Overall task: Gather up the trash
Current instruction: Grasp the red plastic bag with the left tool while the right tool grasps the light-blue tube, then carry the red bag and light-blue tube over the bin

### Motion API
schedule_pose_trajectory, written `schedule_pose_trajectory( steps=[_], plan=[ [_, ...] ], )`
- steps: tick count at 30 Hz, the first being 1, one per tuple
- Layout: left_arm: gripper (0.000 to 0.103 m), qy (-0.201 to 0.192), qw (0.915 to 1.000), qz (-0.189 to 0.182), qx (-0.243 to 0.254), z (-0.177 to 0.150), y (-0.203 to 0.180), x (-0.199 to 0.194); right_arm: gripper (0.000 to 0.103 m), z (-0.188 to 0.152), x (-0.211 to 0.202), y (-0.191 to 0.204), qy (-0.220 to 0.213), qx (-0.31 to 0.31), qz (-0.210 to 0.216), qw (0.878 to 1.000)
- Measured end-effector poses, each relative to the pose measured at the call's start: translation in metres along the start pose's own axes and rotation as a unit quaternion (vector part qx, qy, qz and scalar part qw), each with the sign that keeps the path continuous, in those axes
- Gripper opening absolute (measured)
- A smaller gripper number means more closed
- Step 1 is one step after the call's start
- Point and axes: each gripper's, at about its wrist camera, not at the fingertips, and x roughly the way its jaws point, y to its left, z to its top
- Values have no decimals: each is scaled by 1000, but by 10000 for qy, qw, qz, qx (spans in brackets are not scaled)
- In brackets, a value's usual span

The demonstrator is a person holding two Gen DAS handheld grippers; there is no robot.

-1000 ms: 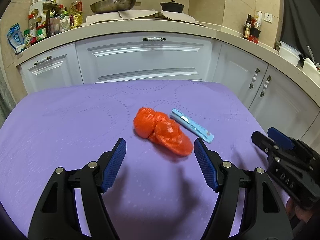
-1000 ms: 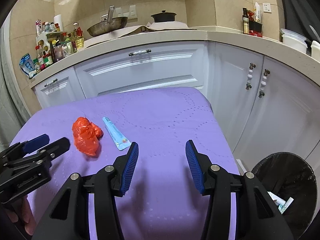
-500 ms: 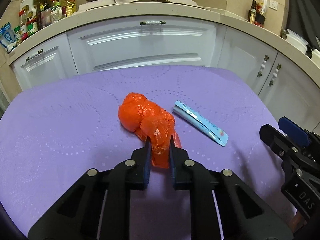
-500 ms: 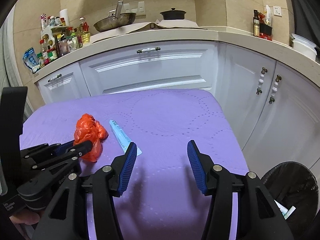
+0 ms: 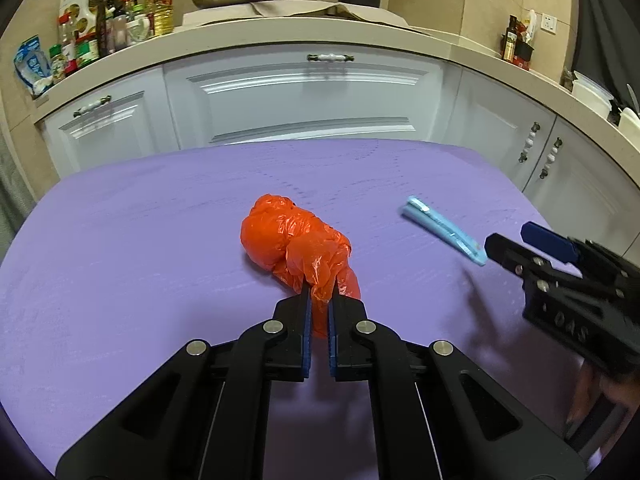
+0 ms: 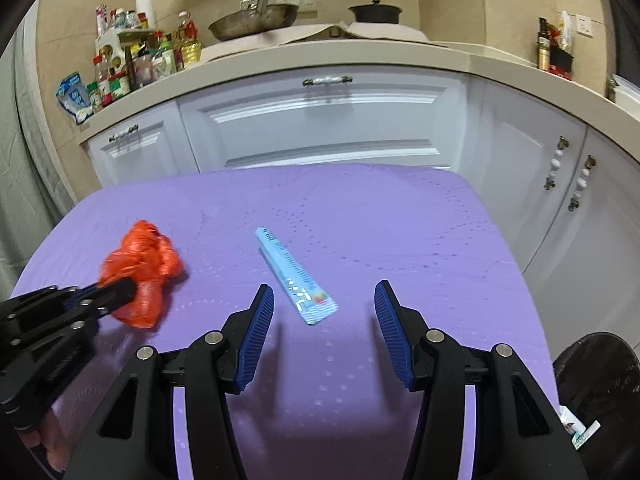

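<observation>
Your left hand-held gripper (image 5: 318, 300) is pinching the near end of the one crumpled orange plastic bag (image 5: 296, 246), which is lying on the purple tabletop (image 5: 120, 264). Your right hand-held gripper (image 6: 324, 300) is hanging with its jaws half apart, gripping nothing, just short of the single light-blue wrapper (image 6: 294, 276). Only the right wrist view is showing the black trash bin (image 6: 596, 384), low to that gripper's right.

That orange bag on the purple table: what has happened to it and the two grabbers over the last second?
The left hand-held gripper came forward and snapped shut on the near end of the orange bag, which had been lying free. The right hand-held gripper moved in so the blue packet now lies just ahead of its open jaws. The packet, the purple table and the bin stayed as they were.
</observation>
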Motion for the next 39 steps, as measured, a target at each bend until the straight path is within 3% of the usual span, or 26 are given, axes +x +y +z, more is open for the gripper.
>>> schedule_pose_trajectory(
  steps=[16, 17, 19, 22, 39],
  plan=[
    [6, 8, 9985, 297, -458, -14, 68, -18, 52, 12, 41, 14, 677, -214, -60, 9975],
    [6, 10, 9985, 292, -466, -14, 69, -18, 51, 12, 43, 16, 728, -250, -75, 9970],
    [6, 2, 9985, 287, -470, -16, 70, -19, 37, 11, 46, 18, 792, -304, -78, 9964],
    [6, -4, 9985, 281, -478, -17, 71, -19, 29, 10, 44, 21, 800, -378, -63, 9961],
    [5, -56, 9988, 212, -427, -24, 66, -31, 21, -11, 17, 26, 698, -265, -98, 9972]
  ],
)
